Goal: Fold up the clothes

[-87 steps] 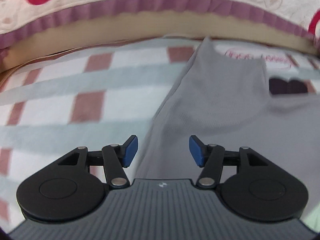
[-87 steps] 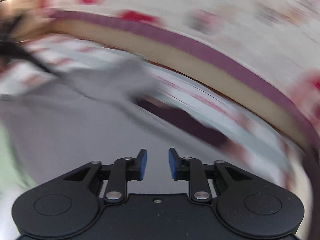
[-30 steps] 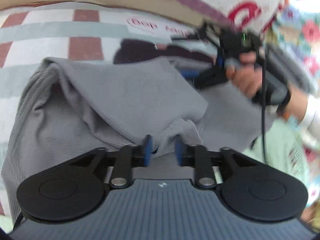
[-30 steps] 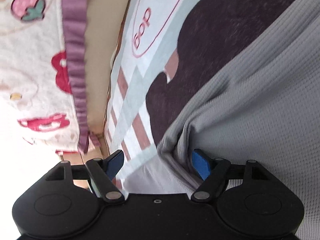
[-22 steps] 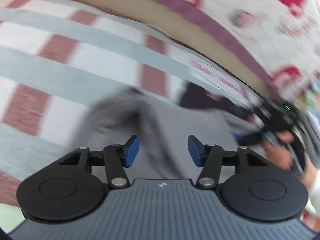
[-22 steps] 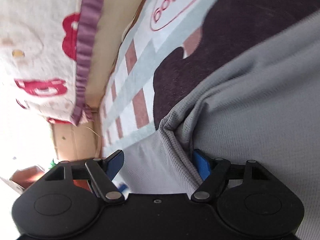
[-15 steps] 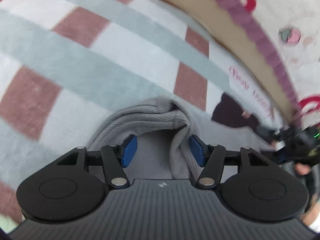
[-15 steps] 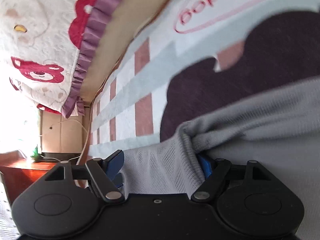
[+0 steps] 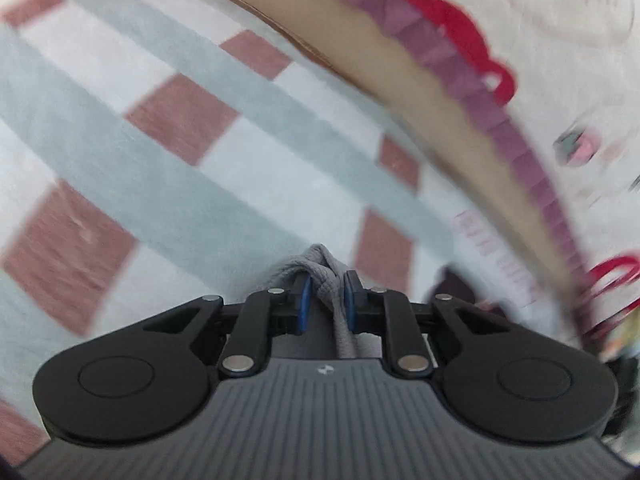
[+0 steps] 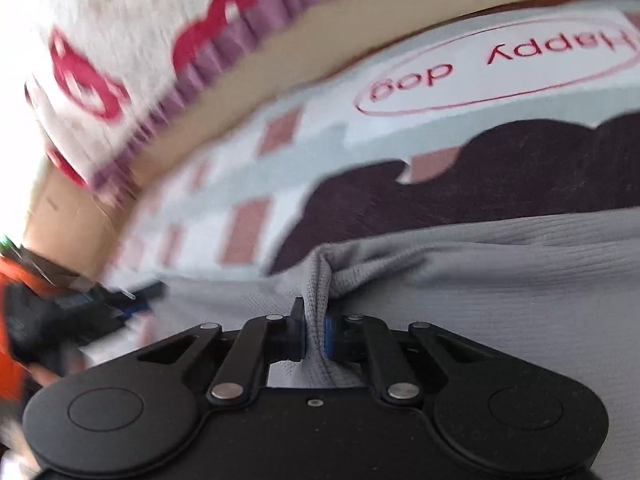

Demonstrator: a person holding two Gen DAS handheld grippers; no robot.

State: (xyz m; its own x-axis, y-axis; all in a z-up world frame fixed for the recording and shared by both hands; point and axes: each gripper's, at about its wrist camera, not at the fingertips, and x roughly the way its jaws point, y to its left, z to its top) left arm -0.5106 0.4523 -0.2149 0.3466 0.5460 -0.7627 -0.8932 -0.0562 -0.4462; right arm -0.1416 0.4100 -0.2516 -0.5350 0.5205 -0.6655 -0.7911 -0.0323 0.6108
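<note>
A grey knit garment [image 10: 500, 280] lies on the checked blanket [image 9: 180, 120]. In the right wrist view my right gripper [image 10: 315, 332] is shut on a bunched corner of it, and the cloth pulls into creases from the pinch. In the left wrist view my left gripper [image 9: 325, 300] is closing its jaws on another gathered fold of the grey garment [image 9: 320, 264], which stands up between the blue pads [image 9: 304, 300]. My left gripper [image 10: 140, 304] also shows blurred at the left edge of the right wrist view, low over the garment.
The blanket carries pink squares, pale green stripes, a dark brown print [image 10: 480, 184] and a "Happy dog" oval [image 10: 500, 72]. Beyond it runs a tan strip [image 9: 400, 64] and a white quilt with a purple frill [image 9: 460, 64] and red figures.
Both grippers went from wide open around folds of the garment to closed on them. The left gripper dropped closer to its fold, and the right view rolled upright.
</note>
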